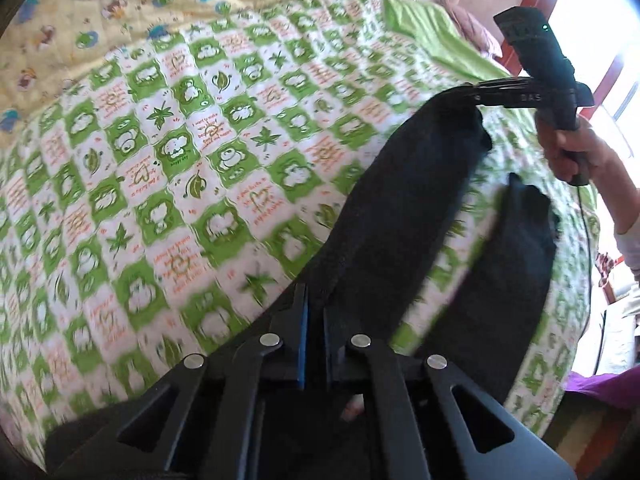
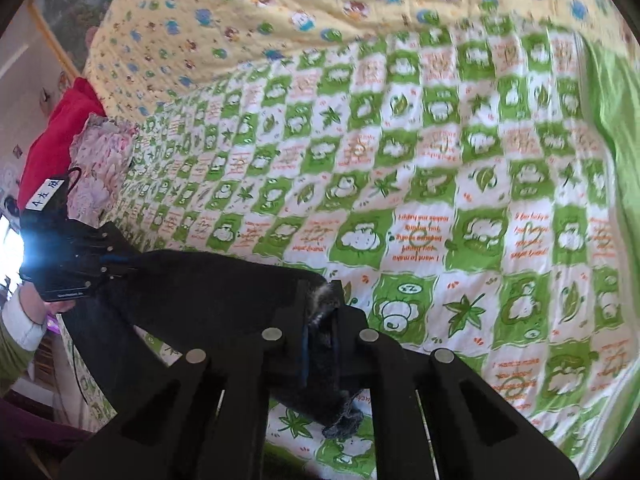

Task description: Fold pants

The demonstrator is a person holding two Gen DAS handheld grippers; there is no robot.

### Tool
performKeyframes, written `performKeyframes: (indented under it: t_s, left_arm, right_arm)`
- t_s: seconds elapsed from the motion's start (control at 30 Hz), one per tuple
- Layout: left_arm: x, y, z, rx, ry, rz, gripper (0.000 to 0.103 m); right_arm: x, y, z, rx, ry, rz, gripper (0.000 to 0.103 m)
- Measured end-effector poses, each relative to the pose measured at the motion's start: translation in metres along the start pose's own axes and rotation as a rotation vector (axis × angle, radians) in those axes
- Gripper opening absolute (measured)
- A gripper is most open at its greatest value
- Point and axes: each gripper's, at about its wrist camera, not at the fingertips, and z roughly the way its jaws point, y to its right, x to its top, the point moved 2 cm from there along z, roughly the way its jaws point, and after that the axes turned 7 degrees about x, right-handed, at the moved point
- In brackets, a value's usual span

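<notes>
Black pants [image 1: 400,208] hang stretched over the bed between my two grippers. In the left wrist view my left gripper [image 1: 314,300] is shut on one end of the dark cloth. From there the cloth runs up and right to my right gripper [image 1: 474,98], which a hand [image 1: 576,148] holds, and a second leg [image 1: 516,264] droops lower right. In the right wrist view my right gripper [image 2: 322,308] is shut on a bunched edge of the pants [image 2: 212,292]. My left gripper [image 2: 128,266] pinches the far end at the left.
A green-and-white checked quilt [image 1: 180,168] covers the bed under the pants. A yellow cartoon-print quilt [image 2: 280,12] lies behind it. A red pillow [image 2: 60,128] and a floral pillow [image 2: 100,152] sit at the bed's left end. A bright window is at the right of the left wrist view.
</notes>
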Motion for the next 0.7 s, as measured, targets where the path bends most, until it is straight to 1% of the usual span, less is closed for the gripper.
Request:
performKeyframes:
  t_s: [0.13, 0.3, 0.33, 0.47, 0.6, 0.7]
  left_arm:
    - [-0.024, 0.021, -0.031, -0.011, 0.040, -0.023, 0.004]
    - [-0.049, 0.048, -0.051, -0.027, 0.063, -0.053, 0.004]
    - [-0.055, 0.053, -0.054, -0.031, 0.065, -0.058, 0.004]
    - [-0.073, 0.065, -0.059, -0.062, 0.069, -0.083, 0.004]
    - [-0.088, 0.074, -0.060, -0.089, 0.071, -0.109, 0.004]
    - [-0.097, 0.082, -0.062, -0.110, 0.071, -0.112, 0.004]
  right_arm:
    - [-0.008, -0.018, -0.017, 0.000, 0.019, -0.093, 0.009]
    - [-0.038, -0.039, -0.047, 0.060, 0.067, -0.207, 0.009]
    - [-0.047, -0.044, -0.053, 0.069, 0.062, -0.236, 0.009]
    - [-0.075, -0.052, -0.063, 0.087, 0.026, -0.282, 0.009]
    - [-0.105, -0.059, -0.063, 0.056, -0.051, -0.332, 0.009]
    - [-0.121, -0.062, -0.066, 0.039, -0.075, -0.349, 0.009]
